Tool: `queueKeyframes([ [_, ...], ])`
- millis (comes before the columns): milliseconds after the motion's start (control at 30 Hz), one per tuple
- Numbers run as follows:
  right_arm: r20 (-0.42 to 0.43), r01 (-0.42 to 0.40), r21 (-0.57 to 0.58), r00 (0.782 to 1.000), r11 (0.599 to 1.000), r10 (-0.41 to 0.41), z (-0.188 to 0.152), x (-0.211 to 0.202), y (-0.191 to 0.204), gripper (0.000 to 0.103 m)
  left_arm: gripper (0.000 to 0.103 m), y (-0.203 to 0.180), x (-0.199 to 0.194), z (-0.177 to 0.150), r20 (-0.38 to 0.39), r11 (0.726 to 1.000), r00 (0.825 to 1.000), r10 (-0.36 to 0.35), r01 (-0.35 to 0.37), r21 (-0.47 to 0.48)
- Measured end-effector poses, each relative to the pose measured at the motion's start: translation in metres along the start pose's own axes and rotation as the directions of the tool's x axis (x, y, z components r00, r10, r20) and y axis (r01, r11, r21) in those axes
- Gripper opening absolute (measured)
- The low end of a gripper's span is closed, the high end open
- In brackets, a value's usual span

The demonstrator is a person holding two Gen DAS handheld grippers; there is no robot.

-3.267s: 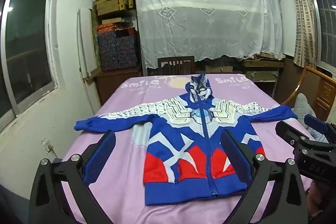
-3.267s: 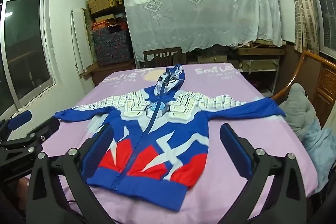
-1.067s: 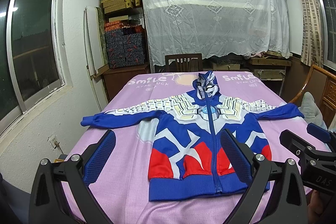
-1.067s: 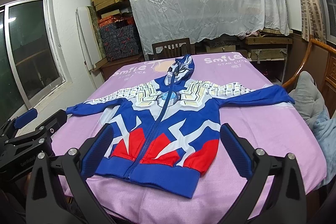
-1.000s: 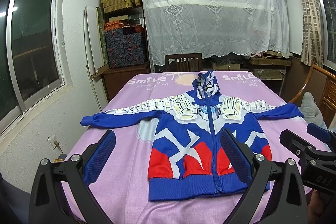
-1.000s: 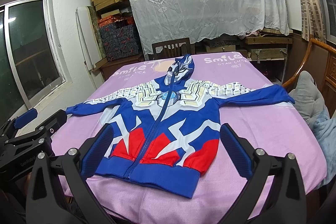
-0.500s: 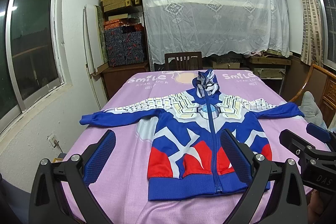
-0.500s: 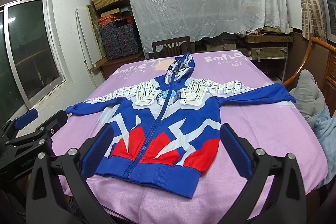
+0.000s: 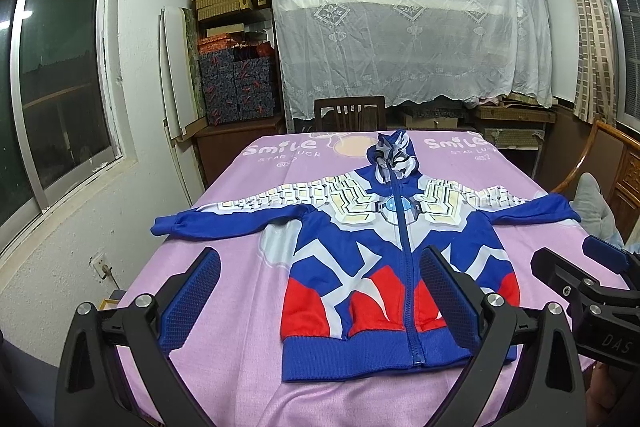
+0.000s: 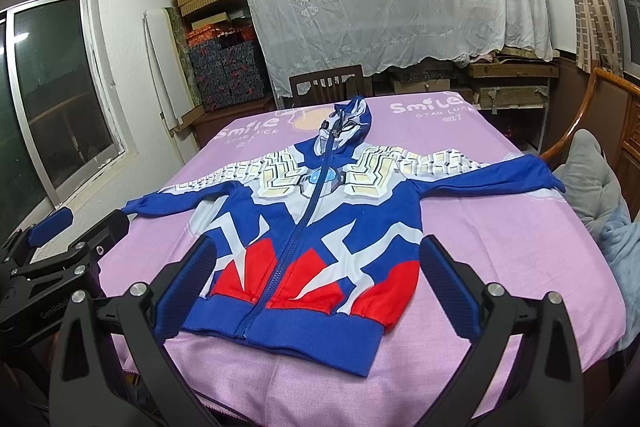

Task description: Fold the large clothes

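Your table point(image 9: 224, 267) fills the middle of both views, covered by a purple cloth point(image 10: 500, 227) printed "Smile" and "STAR LUCK" in white at its far end. Behind it a white lace sheet point(image 9: 400, 27) hangs over furniture, with stacked boxes point(image 9: 236, 87) on shelves to its left and a wooden chair point(image 9: 350, 113) at the far table edge.

The hoodie point(image 9: 396, 259) lies flat on the cloth, front up and zipped, hood pointing away from you, both sleeves stretched straight out to the sides. It is blue with red and white panels, and its blue hem sits near the table's close edge.

Your left tool point(image 9: 320, 299) hovers over the near edge with its jaws spread wide, holding nothing; its blue pads point(image 9: 192, 295) frame the hem from above. Your right tool point(image 10: 316, 287) is likewise spread wide and holds nothing. In the right view the left tool's body reads "GenRobo", partly cut off; in the left view the right tool's body reads "DAS"
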State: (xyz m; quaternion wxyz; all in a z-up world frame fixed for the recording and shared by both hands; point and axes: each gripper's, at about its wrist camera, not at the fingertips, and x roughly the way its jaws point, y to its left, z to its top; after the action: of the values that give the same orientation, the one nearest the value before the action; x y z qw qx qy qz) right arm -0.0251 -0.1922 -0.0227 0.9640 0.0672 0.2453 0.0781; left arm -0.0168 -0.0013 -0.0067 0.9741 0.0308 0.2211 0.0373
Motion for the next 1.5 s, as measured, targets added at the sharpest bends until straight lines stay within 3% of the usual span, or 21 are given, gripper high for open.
queueKeyframes([
  [200,-0.011,0.004,0.001,1.0,1.0,-0.004,-0.001,0.002,0.0,0.099,0.1,0.006,0.009,-0.003,-0.033,0.999,0.999,-0.032,0.032,0.004],
  [333,-0.063,-0.003,0.019,0.998,1.0,0.004,-0.006,0.011,-0.012,0.099,0.1,0.034,0.043,-0.015,-0.152,0.996,0.986,-0.067,0.057,-0.068],
  [433,-0.11,0.021,0.066,0.994,0.998,-0.014,-0.015,0.02,-0.037,0.099,0.1,0.056,0.072,-0.028,-0.262,0.982,0.954,-0.144,0.105,-0.155],
  [533,-0.183,0.024,0.131,0.983,0.991,0.0,-0.026,0.034,-0.066,0.099,0.1,0.072,0.105,-0.048,-0.356,0.956,0.905,-0.233,0.147,-0.253],
  [700,-0.288,-0.02,0.29,0.952,0.957,0.107,-0.052,0.059,-0.104,0.099,0.1,0.076,0.138,-0.069,-0.442,0.946,0.856,-0.267,0.147,-0.288],
  [733,-0.306,-0.037,0.306,0.942,0.951,0.135,-0.056,0.066,-0.106,0.098,0.1,0.075,0.144,-0.075,-0.459,0.939,0.838,-0.295,0.164,-0.303],
  [800,-0.34,-0.065,0.315,0.923,0.947,0.177,-0.061,0.078,-0.103,0.088,0.094,0.071,0.149,-0.081,-0.472,0.933,0.823,-0.317,0.181,-0.311],
  [833,-0.358,-0.083,0.31,0.913,0.947,0.197,-0.063,0.084,-0.1,0.083,0.091,0.068,0.147,-0.081,-0.465,0.944,0.836,-0.292,0.173,-0.282],
  [900,-0.38,-0.109,0.3,0.898,0.948,0.224,-0.066,0.094,-0.091,0.076,0.077,0.061,0.148,-0.08,-0.468,0.951,0.837,-0.283,0.183,-0.248],
  [967,-0.377,-0.106,0.255,0.904,0.961,0.2,-0.065,0.097,-0.08,0.073,0.047,0.059,0.148,-0.079,-0.458,0.951,0.842,-0.285,0.188,-0.246],
  [1000,-0.373,-0.114,0.231,0.907,0.966,0.196,-0.064,0.099,-0.075,0.047,0.045,0.06,0.147,-0.079,-0.454,0.949,0.844,-0.286,0.185,-0.254],
  [1067,-0.369,-0.158,0.271,0.894,0.95,0.254,-0.066,0.107,-0.078,0.026,0.023,0.062,0.14,-0.076,-0.439,0.939,0.842,-0.313,0.204,-0.277],
  [1100,-0.356,-0.177,0.303,0.89,0.936,0.284,-0.066,0.107,-0.083,0.019,0.02,0.062,0.134,-0.074,-0.433,0.933,0.838,-0.331,0.222,-0.283],
  [1200,-0.315,-0.202,0.31,0.9,0.929,0.301,-0.055,0.089,-0.093,0.016,0.018,0.055,0.121,-0.072,-0.419,0.918,0.826,-0.377,0.275,-0.285],
  [1300,-0.315,-0.192,0.265,0.909,0.945,0.273,-0.046,0.074,-0.096,0.016,0.019,0.046,0.125,-0.079,-0.452,0.927,0.814,-0.364,0.272,-0.257],
  [1400,-0.387,-0.152,0.248,0.89,0.957,0.242,-0.057,0.083,-0.102,0.017,0.028,0.05,0.129,-0.079,-0.46,0.933,0.816,-0.35,0.261,-0.247],
  [1433,-0.402,-0.144,0.259,0.883,0.955,0.242,-0.062,0.087,-0.105,0.017,0.033,0.051,0.128,-0.076,-0.457,0.934,0.819,-0.347,0.26,-0.244],
  [1467,-0.399,-0.145,0.263,0.884,0.954,0.244,-0.063,0.088,-0.106,0.019,0.043,0.056,0.127,-0.07,-0.447,0.941,0.833,-0.327,0.243,-0.234],
  [1500,-0.4,-0.141,0.261,0.884,0.955,0.24,-0.061,0.088,-0.107,0.026,0.048,0.06,0.126,-0.063,-0.43,0.95,0.852,-0.298,0.222,-0.219],
])
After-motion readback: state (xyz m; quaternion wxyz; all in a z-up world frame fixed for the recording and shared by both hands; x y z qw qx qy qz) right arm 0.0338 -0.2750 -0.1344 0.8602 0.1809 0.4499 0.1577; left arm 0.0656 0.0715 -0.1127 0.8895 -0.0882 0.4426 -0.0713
